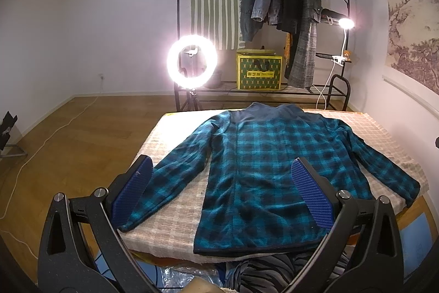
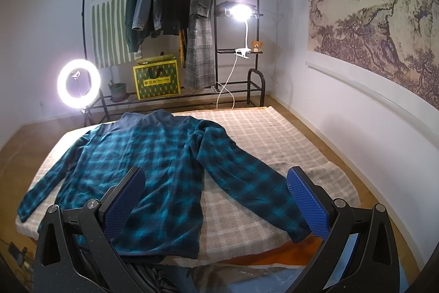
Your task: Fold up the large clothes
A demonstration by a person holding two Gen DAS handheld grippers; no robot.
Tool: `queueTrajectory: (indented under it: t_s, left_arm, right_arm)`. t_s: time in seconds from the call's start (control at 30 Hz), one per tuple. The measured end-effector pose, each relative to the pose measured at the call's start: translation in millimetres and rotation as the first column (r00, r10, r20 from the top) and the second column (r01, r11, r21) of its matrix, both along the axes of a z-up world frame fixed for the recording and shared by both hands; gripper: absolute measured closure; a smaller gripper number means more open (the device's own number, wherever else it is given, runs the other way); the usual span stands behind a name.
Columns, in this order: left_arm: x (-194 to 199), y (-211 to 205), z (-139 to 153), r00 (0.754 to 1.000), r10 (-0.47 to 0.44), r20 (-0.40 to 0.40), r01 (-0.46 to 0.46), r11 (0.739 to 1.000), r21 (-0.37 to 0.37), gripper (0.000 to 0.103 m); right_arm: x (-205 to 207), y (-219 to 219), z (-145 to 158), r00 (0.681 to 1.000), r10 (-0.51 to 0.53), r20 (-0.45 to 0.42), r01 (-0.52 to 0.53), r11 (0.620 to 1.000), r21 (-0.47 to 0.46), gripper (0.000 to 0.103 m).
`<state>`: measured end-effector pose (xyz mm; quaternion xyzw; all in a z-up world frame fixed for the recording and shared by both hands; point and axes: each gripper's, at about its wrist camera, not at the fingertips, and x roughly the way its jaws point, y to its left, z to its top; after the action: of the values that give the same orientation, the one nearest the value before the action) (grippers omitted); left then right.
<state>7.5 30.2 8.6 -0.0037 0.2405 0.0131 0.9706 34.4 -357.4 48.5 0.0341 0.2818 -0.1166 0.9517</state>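
A teal and black plaid shirt [image 1: 263,169] lies flat, back up, on a table covered with a beige checked cloth [image 1: 175,139], sleeves spread to both sides. It also shows in the right wrist view [image 2: 153,169]. My left gripper [image 1: 222,191] is open and empty, held above the near edge, over the left sleeve and body. My right gripper [image 2: 216,199] is open and empty, above the shirt's hem and right sleeve [image 2: 255,183]. Neither touches the fabric.
A lit ring light [image 1: 192,61] on a tripod stands beyond the table's far left. A black clothes rack [image 1: 290,4] with hanging coats, a yellow box [image 1: 259,69] and a clip lamp [image 1: 345,24] stands at the back wall. The right wall [image 2: 370,128] runs close to the table.
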Motion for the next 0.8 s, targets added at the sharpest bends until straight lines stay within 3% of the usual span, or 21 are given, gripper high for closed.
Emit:
queueTrajectory:
  t_s: [0.33,0.47,0.6,0.7,0.73,0.8]
  left_arm:
    - [33,43,-29,1.000,-0.022,-0.015,0.022,1.000,-0.016,0.000]
    - [69,75,-53,0.999,0.002,-0.045,-0.002,1.000,0.020,0.000]
    - [106,105,-83,0.995,0.046,-0.091,-0.038,0.995,0.088,0.000]
    - [136,140,-111,0.985,0.078,-0.153,-0.068,0.996,0.064,0.000]
    - [145,151,-120,0.981,0.096,-0.171,-0.087,0.994,0.059,0.001]
    - [163,176,-138,0.970,0.109,-0.218,-0.107,0.994,0.023,0.017]
  right_arm:
    - [7,6,-10,0.999,0.005,-0.033,-0.005,1.000,0.017,0.000]
    - [10,18,-13,0.999,-0.002,-0.048,0.000,0.999,-0.043,0.000]
    - [14,25,-15,0.998,0.035,-0.048,-0.035,0.999,-0.012,0.000]
    - [18,32,-17,0.997,0.056,-0.049,-0.057,0.998,-0.009,0.000]
    - [20,35,-18,0.996,0.069,-0.051,-0.070,0.998,-0.011,0.000]
    - [23,41,-20,0.994,0.095,-0.056,-0.096,0.995,-0.004,0.000]
